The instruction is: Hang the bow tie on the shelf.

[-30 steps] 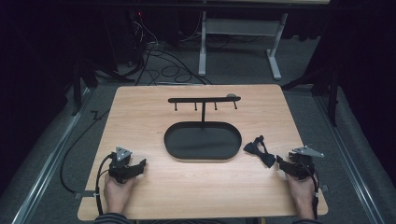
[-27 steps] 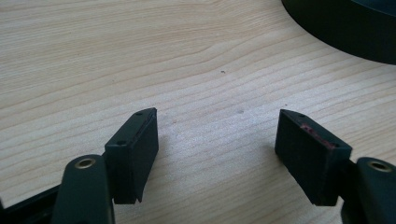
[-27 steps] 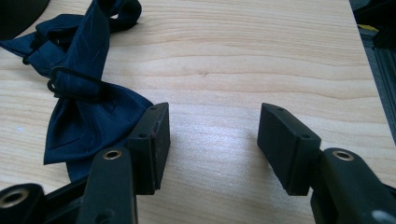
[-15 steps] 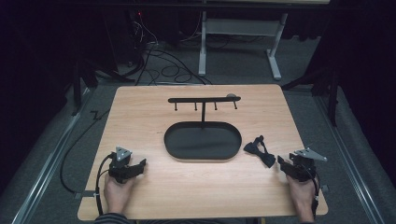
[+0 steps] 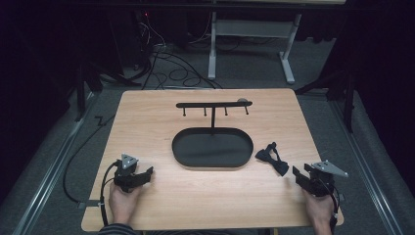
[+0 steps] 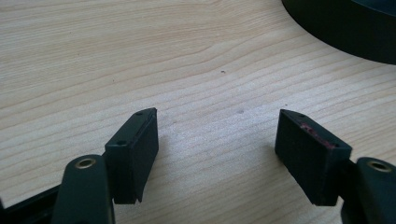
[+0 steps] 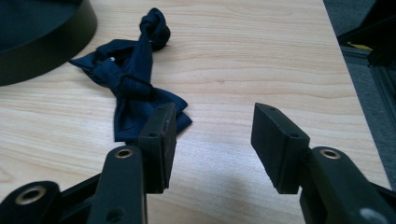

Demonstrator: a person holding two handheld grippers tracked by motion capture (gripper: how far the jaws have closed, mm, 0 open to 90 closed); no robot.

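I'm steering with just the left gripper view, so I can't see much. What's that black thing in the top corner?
Observer: That is the wall of a black oval tray lying in the middle of the table.
Operator: Is there anything to pick up?
Observer: Yes, a dark blue bow tie lies on the wood to the right of the tray.
Operator: Did the other claw grab it?
Observer: No. The right claw has just been closing its jaws, but only bare wood shows between them; the bow tie lies just ahead of it, off to one side.
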